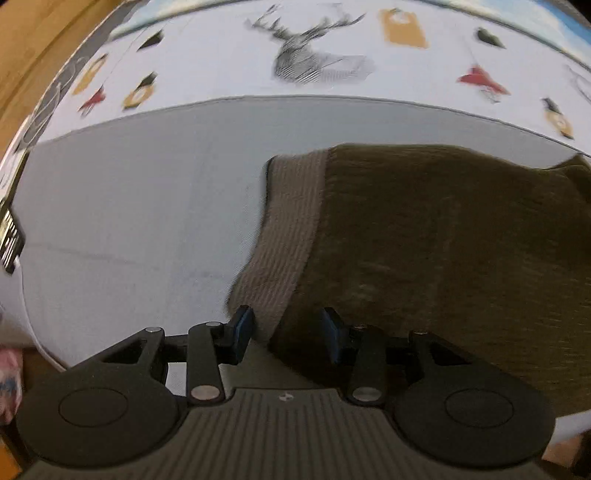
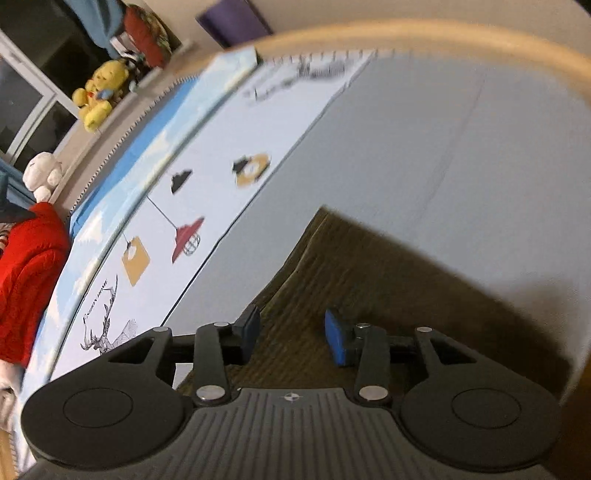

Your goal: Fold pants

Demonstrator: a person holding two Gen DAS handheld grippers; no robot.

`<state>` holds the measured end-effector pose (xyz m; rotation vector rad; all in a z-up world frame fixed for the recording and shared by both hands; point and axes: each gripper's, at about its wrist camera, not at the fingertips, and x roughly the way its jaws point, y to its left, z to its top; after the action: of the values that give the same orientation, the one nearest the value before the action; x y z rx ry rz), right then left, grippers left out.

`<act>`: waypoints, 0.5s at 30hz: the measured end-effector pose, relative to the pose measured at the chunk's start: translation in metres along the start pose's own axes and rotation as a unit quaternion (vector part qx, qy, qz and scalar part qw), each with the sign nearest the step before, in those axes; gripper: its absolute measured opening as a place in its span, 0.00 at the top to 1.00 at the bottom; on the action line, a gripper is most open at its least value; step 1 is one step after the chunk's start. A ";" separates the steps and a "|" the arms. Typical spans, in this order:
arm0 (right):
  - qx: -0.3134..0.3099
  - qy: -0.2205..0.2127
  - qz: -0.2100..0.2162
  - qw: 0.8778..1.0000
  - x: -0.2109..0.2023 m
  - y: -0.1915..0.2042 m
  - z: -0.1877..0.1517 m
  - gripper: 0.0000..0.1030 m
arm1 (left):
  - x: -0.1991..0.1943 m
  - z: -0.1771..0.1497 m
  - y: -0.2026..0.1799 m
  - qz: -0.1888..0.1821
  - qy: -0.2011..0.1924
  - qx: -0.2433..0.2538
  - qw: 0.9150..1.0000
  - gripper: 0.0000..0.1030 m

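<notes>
Dark olive pants (image 1: 443, 240) with a lighter ribbed waistband (image 1: 291, 225) lie flat on a grey sheet (image 1: 129, 221). My left gripper (image 1: 286, 332) is open, hovering over the near corner of the waistband, with the blue pads (image 1: 244, 325) either side of it. In the right wrist view the pants (image 2: 369, 280) show a folded corner pointing away. My right gripper (image 2: 291, 334) is open just above the olive fabric and holds nothing.
A white cover printed with a deer (image 1: 314, 55), lamps and tags lies beyond the grey sheet. A wooden rim (image 2: 443, 33) curves around the surface. A red garment (image 2: 26, 273) and plush toys (image 2: 98, 92) sit at the left.
</notes>
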<state>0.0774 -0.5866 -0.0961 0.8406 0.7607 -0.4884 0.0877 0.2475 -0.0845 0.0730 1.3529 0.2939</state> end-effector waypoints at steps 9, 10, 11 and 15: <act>0.017 0.025 -0.044 0.999 0.049 0.026 0.005 0.55 | 0.001 -0.006 0.006 -0.007 0.001 -0.006 1.000 0.54; 0.011 0.025 -0.053 0.998 0.052 0.029 0.007 0.56 | 0.002 -0.005 0.006 -0.008 0.001 -0.006 1.000 0.54; 0.002 0.025 -0.063 0.998 0.052 0.030 0.007 0.58 | 0.002 -0.002 0.007 -0.009 0.002 -0.007 1.000 0.54; -0.025 0.018 -0.119 0.992 0.055 0.040 0.007 0.90 | 0.006 0.004 0.006 -0.006 0.007 -0.004 1.000 0.53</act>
<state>0.1415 -0.5741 -0.1164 0.7174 0.9073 -0.6652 0.0915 0.2549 -0.0882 0.0558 1.3645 0.2908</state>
